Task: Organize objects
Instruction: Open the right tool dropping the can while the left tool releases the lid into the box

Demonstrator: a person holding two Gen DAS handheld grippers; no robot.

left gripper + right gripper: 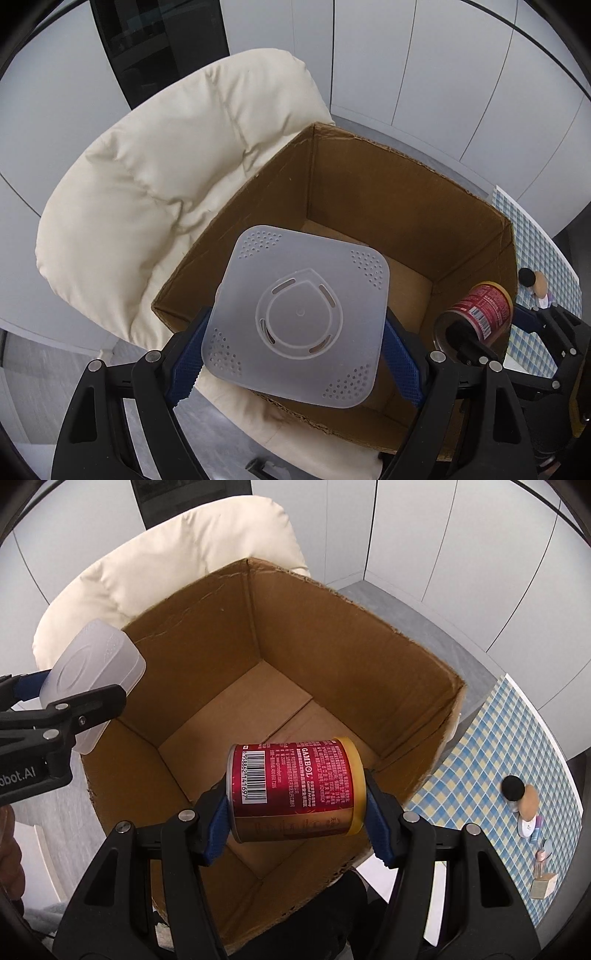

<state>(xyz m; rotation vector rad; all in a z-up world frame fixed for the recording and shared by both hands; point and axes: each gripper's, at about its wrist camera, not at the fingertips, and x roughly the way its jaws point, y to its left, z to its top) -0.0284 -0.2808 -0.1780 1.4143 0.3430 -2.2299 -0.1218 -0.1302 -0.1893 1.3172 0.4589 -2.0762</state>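
Corrugated brown cardboard box sits open on a cream cushioned chair, directly below both sets of jaws, and it looks empty inside. The left gripper pinches a frosted translucent plastic container by two opposite sides, its perforated square base facing the camera. The right gripper clamps a red Gambol can end to end, lying sideways between the pads. Both loads hang over the box mouth. To do this well, I would lower each past the rim before releasing, keeping the two apart so they do not knock together. Right of the right jaws, a blue checked tablecloth carries small cosmetics, well clear of the box.
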